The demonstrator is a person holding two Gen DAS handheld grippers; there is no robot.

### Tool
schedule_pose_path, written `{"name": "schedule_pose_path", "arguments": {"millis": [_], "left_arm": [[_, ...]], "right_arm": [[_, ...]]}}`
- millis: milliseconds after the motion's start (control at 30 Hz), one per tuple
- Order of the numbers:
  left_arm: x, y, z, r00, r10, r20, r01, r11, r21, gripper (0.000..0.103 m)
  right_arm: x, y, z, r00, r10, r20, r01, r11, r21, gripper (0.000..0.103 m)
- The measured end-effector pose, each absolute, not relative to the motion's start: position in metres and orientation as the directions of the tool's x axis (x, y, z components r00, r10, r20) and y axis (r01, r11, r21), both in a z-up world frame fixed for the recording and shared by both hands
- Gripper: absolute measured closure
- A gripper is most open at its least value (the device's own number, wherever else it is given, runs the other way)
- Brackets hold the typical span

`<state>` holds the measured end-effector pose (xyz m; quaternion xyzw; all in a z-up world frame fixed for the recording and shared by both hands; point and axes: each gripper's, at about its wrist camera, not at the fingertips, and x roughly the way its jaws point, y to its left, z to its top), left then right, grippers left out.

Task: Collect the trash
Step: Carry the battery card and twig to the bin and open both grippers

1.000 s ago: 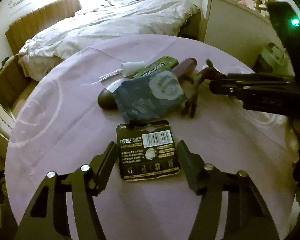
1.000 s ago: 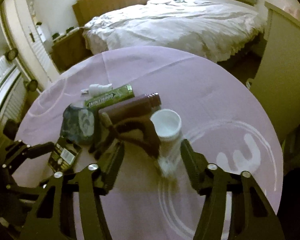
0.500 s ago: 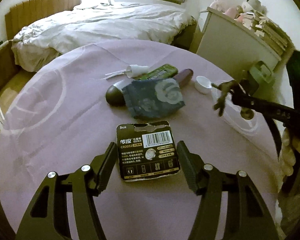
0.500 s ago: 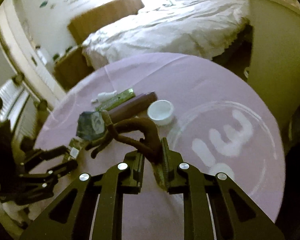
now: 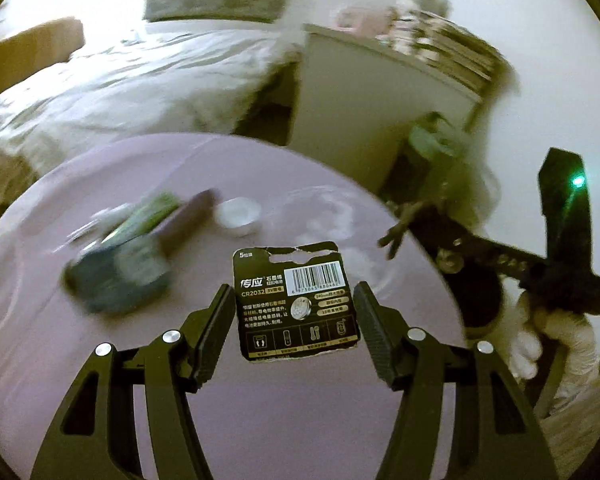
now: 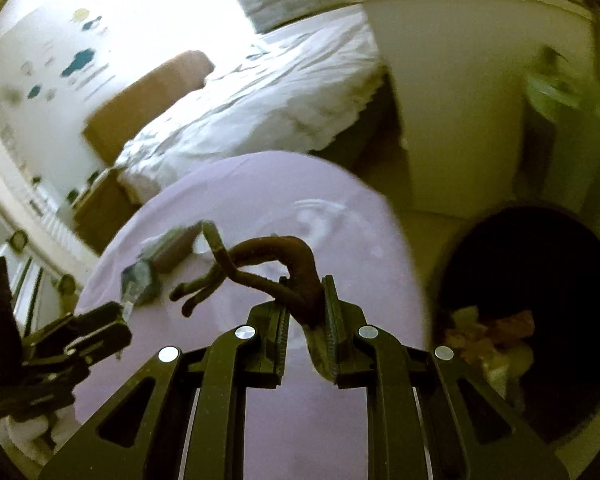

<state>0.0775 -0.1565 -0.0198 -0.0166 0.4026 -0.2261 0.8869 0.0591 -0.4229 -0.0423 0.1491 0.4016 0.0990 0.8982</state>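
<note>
Trash here comes in two pieces. Bin [image 6: 540, 312], dark and round, stands on the floor just beside the bench [image 6: 260, 208], scraps already inside. Battery card [image 5: 296, 300] hangs off the bench between the fingers of the left hand-held gripper [image 5: 296, 330], gripped by its side edges; it looks light, stiff and flat, so edge holds suit it. Twig [image 6: 268, 264], brown and bent, is clamped at its thick end in the right hand-held gripper [image 6: 305, 320]; probably light but springy, its forked tips may snag. A purple cloth covers the round bench, a white bed [image 6: 268, 92] behind.
</note>
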Motion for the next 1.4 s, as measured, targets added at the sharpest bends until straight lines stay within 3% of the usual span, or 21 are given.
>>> {"name": "schedule_pose_path", "arguments": {"millis": [567,900,1267,1333,1400], "left_arm": [[0.100,-0.311,-0.036,0.331,-0.626,-0.706,0.650,0.694,-0.311,0.042],[0.105,-0.369,-0.051,0.250,-0.626,-0.739,0.705,0.640,-0.305,0.042],[0.103,-0.383,-0.054,0.235,-0.608,-0.759,0.718,0.635,-0.286,0.041],[0.105,-0.386,-0.054,0.243,-0.598,-0.764,0.717,0.641,-0.274,0.035],[0.106,-0.388,-0.052,0.258,-0.600,-0.757,0.713,0.647,-0.270,0.021]], "right_arm": [[0.011,-0.562,-0.074,0.687,0.112,-0.718,0.238,0.899,0.367,0.086],[-0.008,-0.599,-0.102,0.662,0.088,-0.744,0.324,0.862,0.390,0.086],[-0.010,-0.614,-0.114,0.652,0.084,-0.754,0.356,0.844,0.401,0.086],[-0.009,-0.616,-0.114,0.645,0.075,-0.761,0.369,0.841,0.396,0.082],[-0.010,-0.617,-0.112,0.650,0.070,-0.757,0.377,0.835,0.401,0.061]]}}
